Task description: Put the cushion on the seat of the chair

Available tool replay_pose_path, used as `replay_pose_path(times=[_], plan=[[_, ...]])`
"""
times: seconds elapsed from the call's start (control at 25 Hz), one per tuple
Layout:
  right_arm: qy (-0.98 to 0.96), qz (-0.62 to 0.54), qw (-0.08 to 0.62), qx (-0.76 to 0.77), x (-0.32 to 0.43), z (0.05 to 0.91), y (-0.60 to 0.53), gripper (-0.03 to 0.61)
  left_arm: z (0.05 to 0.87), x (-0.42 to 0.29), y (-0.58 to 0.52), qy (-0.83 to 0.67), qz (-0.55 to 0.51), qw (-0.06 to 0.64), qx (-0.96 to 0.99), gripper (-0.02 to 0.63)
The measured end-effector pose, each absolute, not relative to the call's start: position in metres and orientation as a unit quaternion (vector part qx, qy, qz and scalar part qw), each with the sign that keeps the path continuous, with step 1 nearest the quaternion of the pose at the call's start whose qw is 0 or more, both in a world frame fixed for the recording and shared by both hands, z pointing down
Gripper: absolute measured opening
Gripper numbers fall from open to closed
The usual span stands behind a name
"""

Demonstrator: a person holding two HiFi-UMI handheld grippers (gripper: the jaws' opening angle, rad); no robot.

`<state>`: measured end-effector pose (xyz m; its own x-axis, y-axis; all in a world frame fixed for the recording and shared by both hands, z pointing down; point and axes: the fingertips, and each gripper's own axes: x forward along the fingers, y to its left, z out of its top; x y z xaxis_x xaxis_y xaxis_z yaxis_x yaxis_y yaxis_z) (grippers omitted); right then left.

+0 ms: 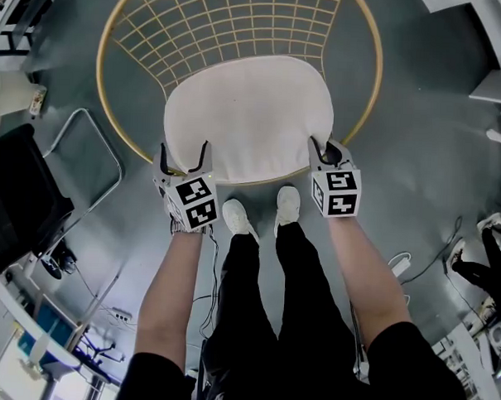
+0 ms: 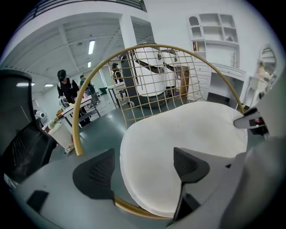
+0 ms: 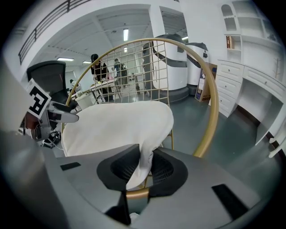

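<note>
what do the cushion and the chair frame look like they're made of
The cushion: soft matte off-white fabric, probably padded; its edge folds where the right tongs pinch it. The chair frame: likely metal tube and wire grid, gold satin finish; thin, rigid, faint sheen.

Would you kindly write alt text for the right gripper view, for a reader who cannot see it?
The right tool grips a fold at the edge of the white cushion, which lies on the seat of a round gold wire chair. People stand in the background.
</note>
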<state>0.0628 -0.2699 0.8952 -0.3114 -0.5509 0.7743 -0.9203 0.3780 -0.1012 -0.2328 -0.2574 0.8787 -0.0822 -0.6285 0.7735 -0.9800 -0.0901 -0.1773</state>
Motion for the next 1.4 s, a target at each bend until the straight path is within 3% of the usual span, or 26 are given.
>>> replay_pose_path(times=[0.2, 0.32, 0.4, 0.44, 0.52, 0.6, 0.64, 0.92, 1.0, 1.04, 1.16, 1.2, 1.4], plan=[[-0.763, 0.248, 0.36, 0.475, 0.051, 0.885, -0.265, 0.104, 0.86, -0.224, -0.25, -0.612, 0.357, 0.249, 0.66, 0.389], [-0.759, 0.233, 0.368, 0.483, 0.048, 0.874, -0.263, 0.118, 0.839, -0.224, -0.244, -0.612, 0.344, 0.239, 0.67, 0.244], [-0.754, 0.239, 0.363, 0.492, 0.059, 0.876, -0.266, 0.132, 0.834, -0.21, -0.246, -0.605, 0.334, 0.244, 0.681, 0.078], [-0.752, 0.247, 0.36, 0.494, 0.065, 0.879, -0.267, 0.141, 0.833, -0.203, -0.247, -0.6, 0.326, 0.25, 0.686, 0.035], [-0.754, 0.259, 0.357, 0.486, 0.068, 0.884, -0.265, 0.196, 0.828, -0.195, -0.245, -0.593, 0.311, 0.258, 0.697, 0.025], [-0.761, 0.252, 0.371, 0.468, 0.061, 0.887, -0.262, 0.378, 0.82, -0.192, -0.241, -0.588, 0.301, 0.258, 0.705, 0.023], [-0.762, 0.246, 0.379, 0.464, 0.058, 0.886, -0.262, 0.405, 0.816, -0.191, -0.24, -0.586, 0.295, 0.258, 0.709, 0.021], [-0.747, 0.226, 0.383, 0.494, 0.069, 0.851, -0.252, 0.436, 0.775, -0.181, -0.223, -0.57, 0.245, 0.281, 0.732, 0.017], [-0.761, 0.22, 0.366, 0.488, 0.065, 0.826, -0.251, 0.41, 0.757, -0.179, -0.218, -0.563, 0.237, 0.278, 0.741, 0.017], [-0.771, 0.217, 0.354, 0.483, 0.061, 0.811, -0.249, 0.351, 0.747, -0.177, -0.216, -0.557, 0.234, 0.276, 0.747, 0.017], [-0.807, 0.21, 0.302, 0.461, 0.044, 0.753, -0.245, 0.049, 0.712, -0.175, -0.207, -0.541, 0.23, 0.263, 0.765, 0.017], [-0.82, 0.211, 0.282, 0.451, 0.036, 0.732, -0.243, 0.012, 0.699, -0.175, -0.205, -0.537, 0.228, 0.257, 0.77, 0.017], [-0.858, 0.214, 0.21, 0.416, 0.002, 0.624, -0.231, 0.012, 0.624, -0.177, -0.188, -0.522, 0.222, 0.23, 0.791, 0.017]])
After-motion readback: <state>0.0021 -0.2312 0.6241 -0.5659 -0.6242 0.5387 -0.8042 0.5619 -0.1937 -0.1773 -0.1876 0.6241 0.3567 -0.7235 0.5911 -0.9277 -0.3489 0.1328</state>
